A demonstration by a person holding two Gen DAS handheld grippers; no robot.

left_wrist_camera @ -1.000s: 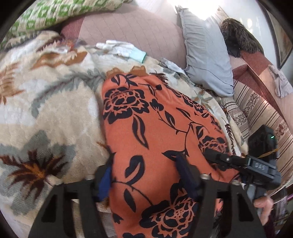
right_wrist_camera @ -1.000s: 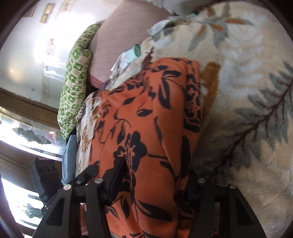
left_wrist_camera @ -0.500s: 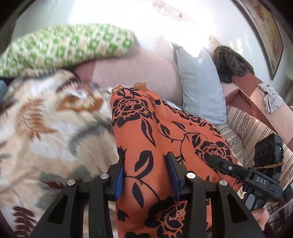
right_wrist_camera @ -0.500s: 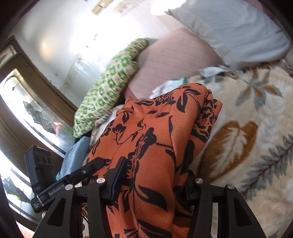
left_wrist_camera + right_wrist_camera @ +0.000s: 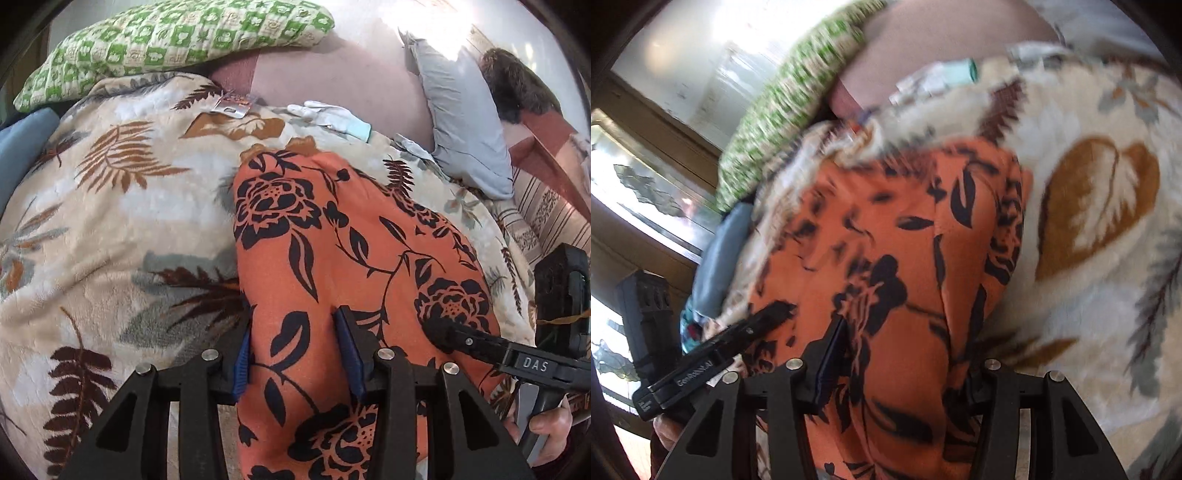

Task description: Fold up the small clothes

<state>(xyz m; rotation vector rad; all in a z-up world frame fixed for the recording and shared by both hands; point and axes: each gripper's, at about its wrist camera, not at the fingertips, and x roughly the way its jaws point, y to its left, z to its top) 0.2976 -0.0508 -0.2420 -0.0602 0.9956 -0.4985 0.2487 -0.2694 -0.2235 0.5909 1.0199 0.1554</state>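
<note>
An orange garment point(image 5: 332, 240) with black flowers lies lengthwise on a leaf-patterned blanket point(image 5: 110, 221), its far end towards the pillows. My left gripper point(image 5: 295, 332) is shut on its near edge, and the cloth bunches between the blue pads. In the right wrist view the garment point(image 5: 905, 240) is blurred. My right gripper point(image 5: 905, 350) is shut on the same near edge, with its right finger under the cloth. Each gripper shows in the other's view: the right gripper point(image 5: 447, 334) to the right, the left gripper point(image 5: 768, 314) to the left.
A green checked pillow point(image 5: 166, 40), a pink backrest point(image 5: 332, 81) and a grey pillow point(image 5: 461, 122) line the far side. A white glove with a teal cuff point(image 5: 332, 116) and a small packet point(image 5: 232, 105) lie beyond the garment. A blue cushion point(image 5: 22, 136) sits at left.
My left jaws have narrowed onto the cloth. Both grippers have moved across the blanket with the garment's near edge in them, and the right one has rolled.
</note>
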